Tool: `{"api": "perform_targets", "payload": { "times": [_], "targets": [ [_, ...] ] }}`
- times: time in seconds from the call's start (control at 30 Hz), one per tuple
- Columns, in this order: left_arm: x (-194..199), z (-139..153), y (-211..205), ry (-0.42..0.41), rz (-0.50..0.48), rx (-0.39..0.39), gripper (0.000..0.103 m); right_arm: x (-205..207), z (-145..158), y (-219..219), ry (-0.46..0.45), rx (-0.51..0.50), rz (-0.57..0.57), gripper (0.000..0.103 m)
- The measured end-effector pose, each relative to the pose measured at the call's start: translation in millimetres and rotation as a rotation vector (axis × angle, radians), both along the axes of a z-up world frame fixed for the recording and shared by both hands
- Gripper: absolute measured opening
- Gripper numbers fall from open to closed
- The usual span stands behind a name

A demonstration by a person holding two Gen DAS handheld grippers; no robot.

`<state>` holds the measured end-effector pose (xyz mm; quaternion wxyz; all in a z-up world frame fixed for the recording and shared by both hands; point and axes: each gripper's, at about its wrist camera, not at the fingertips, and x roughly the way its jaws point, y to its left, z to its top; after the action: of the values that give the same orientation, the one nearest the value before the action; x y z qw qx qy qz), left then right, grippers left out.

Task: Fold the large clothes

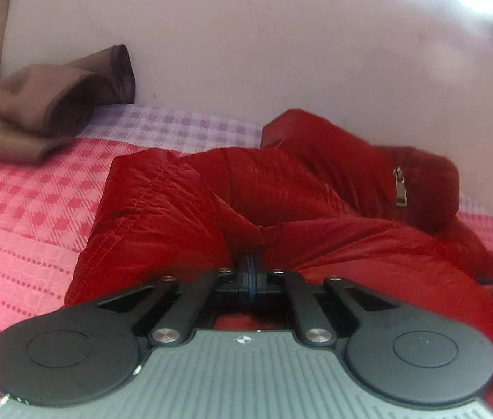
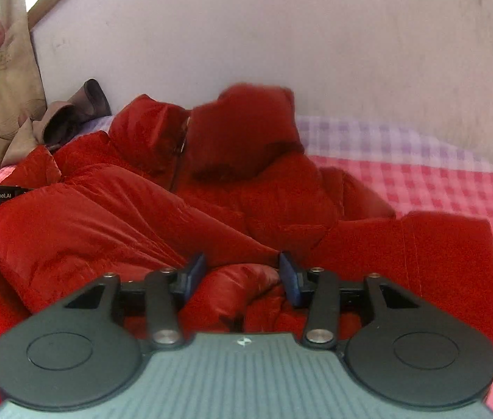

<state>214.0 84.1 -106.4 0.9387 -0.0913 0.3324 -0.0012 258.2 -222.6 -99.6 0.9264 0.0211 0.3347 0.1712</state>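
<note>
In the left wrist view, a red puffer jacket (image 1: 281, 202) is seen heaped on a bed with a pink checked cover (image 1: 30, 209), its collar and metal zip pull (image 1: 399, 188) turned toward the wall at the bed's far edge. The left gripper (image 1: 251, 269) is clenched on a thin pinch of the jacket's near hem, the blue pads almost meeting. A brown garment (image 1: 47, 104) is left at the far left corner.

In the right wrist view, the right gripper (image 2: 243, 272) is closed on a thicker roll of the same hem, red cloth being pressed between the pads (image 2: 196, 270).

The step in hand is judged to be the gripping of the lower edge for a first fold. The jacket's long axis runs from near edge to wall. Next, both grips would have to be lifted together and carried toward the collar.
</note>
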Motion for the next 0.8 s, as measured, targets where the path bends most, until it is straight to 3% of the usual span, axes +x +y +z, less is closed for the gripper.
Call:
{"api": "perform_targets", "payload": {
  "times": [0.17,0.27,0.33,0.47,0.53,0.6,0.8],
  "targets": [
    [7.2,-8.3,-7.7,-0.007,-0.014,0.064,0.011,1.8,-6.1,0.8,-0.014,-0.004,-0.002,0.048],
    [-10.4,11.9,-12.6,-0.050,-0.018,0.116,0.012,-10.3,9.0,-6.1,-0.048,0.003,-0.023,0.050],
    [-30.8,29.5,-15.3,-0.115,-0.021,0.119,0.016,-32.0,27.2,-14.1,-0.127,0.023,-0.046,0.050],
    [-58.8,46.1,-42.4,-0.157,-0.121,0.131,0.016,-63.1,48.8,-10.9,-0.173,0.029,0.010,0.050],
    [-62.4,41.7,-60.7,-0.136,-0.171,0.153,0.016,-66.2,43.6,1.0,-0.146,-0.007,0.046,0.050],
    [-55.7,27.9,-71.2,-0.062,-0.194,0.175,0.016,-64.0,31.2,11.1,-0.112,-0.072,0.046,0.050],
    [-42.2,8.2,-55.1,0.008,-0.171,0.086,0.018,-48.8,5.1,4.2,-0.005,-0.016,0.025,0.052]
  ]
}}
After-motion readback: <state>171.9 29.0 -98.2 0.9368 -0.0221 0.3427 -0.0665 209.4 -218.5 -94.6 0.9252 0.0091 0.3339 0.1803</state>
